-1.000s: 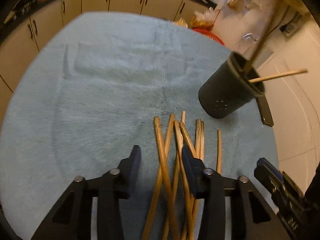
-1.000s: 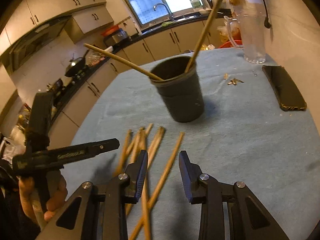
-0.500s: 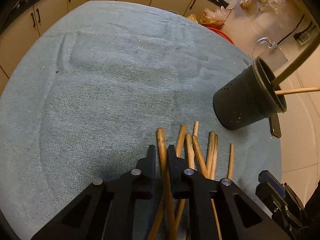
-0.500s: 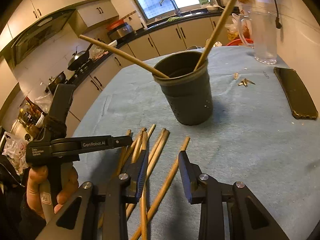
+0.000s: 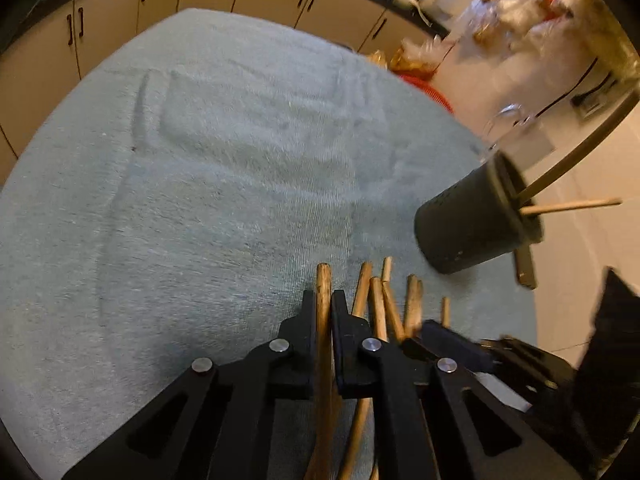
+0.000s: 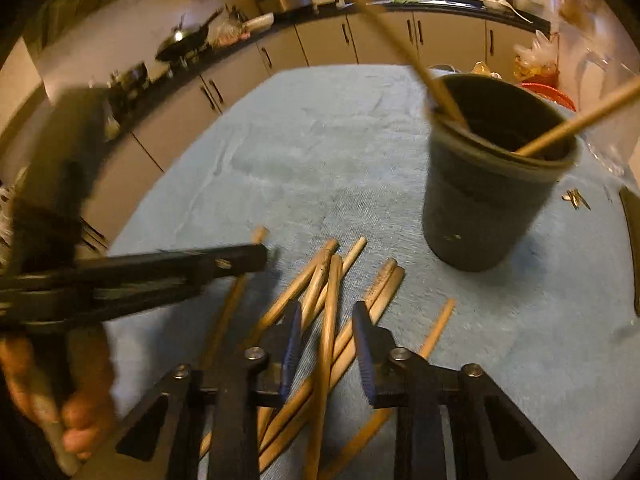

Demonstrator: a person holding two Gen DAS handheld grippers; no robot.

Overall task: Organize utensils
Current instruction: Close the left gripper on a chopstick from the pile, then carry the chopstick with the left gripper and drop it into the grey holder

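Several wooden chopsticks (image 5: 394, 304) (image 6: 360, 292) lie in a loose pile on the teal cloth (image 5: 200, 160). My left gripper (image 5: 323, 298) is shut on one chopstick (image 5: 323, 278) at the pile's left edge, and in the right wrist view it reaches in from the left (image 6: 240, 258). My right gripper (image 6: 327, 310) straddles another chopstick (image 6: 331, 280). Its jaws are closing, with a gap still showing on both sides of the stick. A dark round holder (image 5: 472, 224) (image 6: 488, 208) stands upright beyond the pile with two chopsticks leaning in it.
A dark phone (image 5: 525, 268) (image 6: 634, 240) lies right of the holder near the table edge. A clear glass jug (image 5: 508, 128) stands behind the holder. Small scraps (image 6: 576, 199) lie on the cloth. Kitchen cupboards (image 5: 120, 28) ring the round table.
The left jaws went from wide apart to shut on the leftmost chopstick. The right gripper slid left over the pile and its jaws narrowed around one stick.
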